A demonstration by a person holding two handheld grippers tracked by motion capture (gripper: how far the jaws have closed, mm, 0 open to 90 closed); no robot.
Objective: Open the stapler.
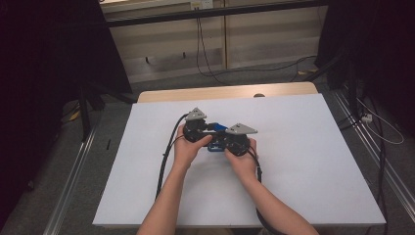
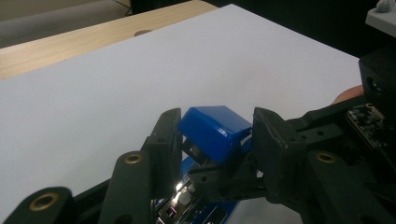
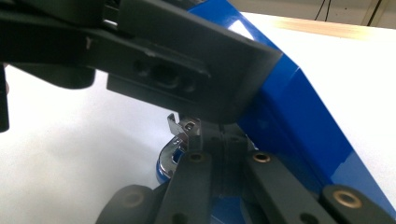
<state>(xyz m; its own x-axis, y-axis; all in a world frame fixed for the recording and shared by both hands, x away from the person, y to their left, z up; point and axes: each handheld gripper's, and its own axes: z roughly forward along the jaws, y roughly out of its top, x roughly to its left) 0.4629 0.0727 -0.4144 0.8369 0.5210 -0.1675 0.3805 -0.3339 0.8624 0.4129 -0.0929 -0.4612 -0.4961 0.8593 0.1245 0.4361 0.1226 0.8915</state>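
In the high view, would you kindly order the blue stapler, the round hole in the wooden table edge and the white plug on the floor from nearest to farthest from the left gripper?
From the left gripper:
1. Blue stapler, right at its jaws, mid-table.
2. Round hole in the wooden strip, beyond and to the right.
3. White plug, on the floor past the table's right edge.

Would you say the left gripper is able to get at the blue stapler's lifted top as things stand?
Probably yes: the left gripper already has its fingers on either side of the blue stapler top, apparently clamping it, with nothing between them. The right gripper crowds in close beside it.
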